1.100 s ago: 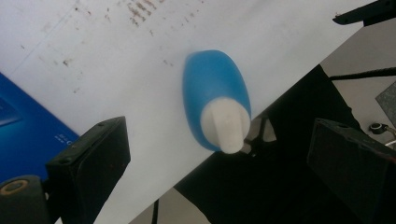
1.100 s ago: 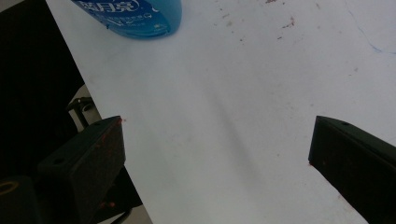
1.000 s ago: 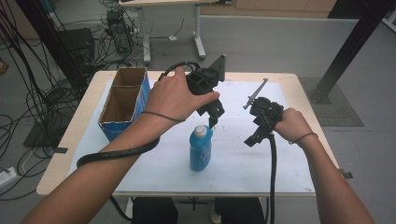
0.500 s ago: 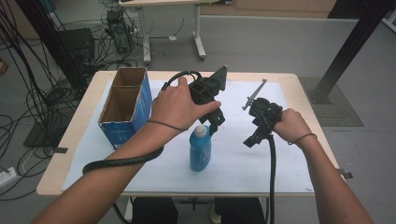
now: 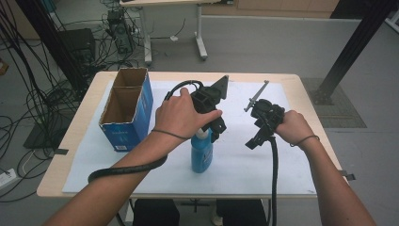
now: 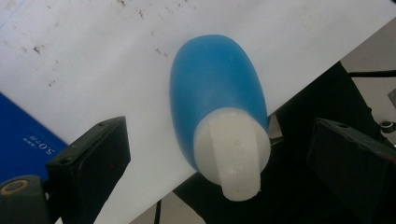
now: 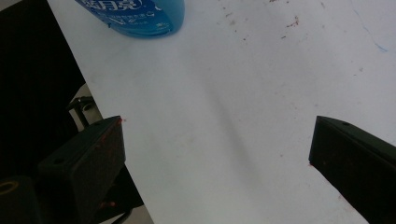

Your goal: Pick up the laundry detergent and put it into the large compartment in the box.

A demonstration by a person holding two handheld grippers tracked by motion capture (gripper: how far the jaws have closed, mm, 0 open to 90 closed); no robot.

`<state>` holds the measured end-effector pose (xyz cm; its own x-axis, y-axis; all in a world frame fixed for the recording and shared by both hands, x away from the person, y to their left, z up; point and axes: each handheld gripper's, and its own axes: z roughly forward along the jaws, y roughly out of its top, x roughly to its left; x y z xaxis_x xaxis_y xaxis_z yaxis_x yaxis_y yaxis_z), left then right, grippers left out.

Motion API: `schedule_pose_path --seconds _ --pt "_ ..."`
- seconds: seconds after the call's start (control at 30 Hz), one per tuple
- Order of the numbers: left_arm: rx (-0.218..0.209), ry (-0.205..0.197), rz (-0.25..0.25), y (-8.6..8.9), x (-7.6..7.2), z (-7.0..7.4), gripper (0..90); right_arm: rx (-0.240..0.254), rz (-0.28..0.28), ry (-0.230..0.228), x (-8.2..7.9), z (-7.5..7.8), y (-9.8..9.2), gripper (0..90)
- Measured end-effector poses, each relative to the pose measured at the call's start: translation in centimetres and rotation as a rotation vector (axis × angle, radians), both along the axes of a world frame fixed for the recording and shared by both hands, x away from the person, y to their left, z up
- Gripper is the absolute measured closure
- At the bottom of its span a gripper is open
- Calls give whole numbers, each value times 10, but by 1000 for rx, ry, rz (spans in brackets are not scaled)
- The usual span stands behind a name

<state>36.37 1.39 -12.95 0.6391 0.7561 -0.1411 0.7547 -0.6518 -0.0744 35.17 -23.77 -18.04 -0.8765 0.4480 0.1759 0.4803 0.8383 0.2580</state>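
Observation:
A blue bottle [image 5: 201,156] with a white cap stands upright on the white sheet near the table's front middle. My left gripper [image 5: 216,128] hangs just above it, pointing down. In the left gripper view the white cap [image 6: 233,161] and the blue bottle [image 6: 212,93] sit between the two spread jaws of my left gripper [image 6: 217,140], touching neither. My right gripper [image 5: 253,140] is a short way right of the bottle, tilted down over the bare sheet. My right gripper [image 7: 217,140] stands open with nothing between its jaws, and the blue bottle [image 7: 140,13] shows at the top.
An open blue cardboard box [image 5: 127,110] stands at the table's left. The white sheet [image 5: 244,174] covers most of the wooden table [image 5: 70,150]. Cables trail from both grippers toward the front edge. Cables and a table leg are on the floor behind.
My left gripper has come down and slightly right, so its jaws now straddle the bottle's cap. The right gripper has hardly moved.

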Motion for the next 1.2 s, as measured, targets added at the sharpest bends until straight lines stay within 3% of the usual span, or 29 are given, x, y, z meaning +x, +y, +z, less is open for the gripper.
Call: schedule_pose_path --seconds 0.47,1.2 --pt "-5 19 -1 -1 -1 -15 62 0 4 -7 -2 0 0 40" --pt "-10 6 -8 2 -1 -15 49 0 2 -10 -2 -1 1 38"
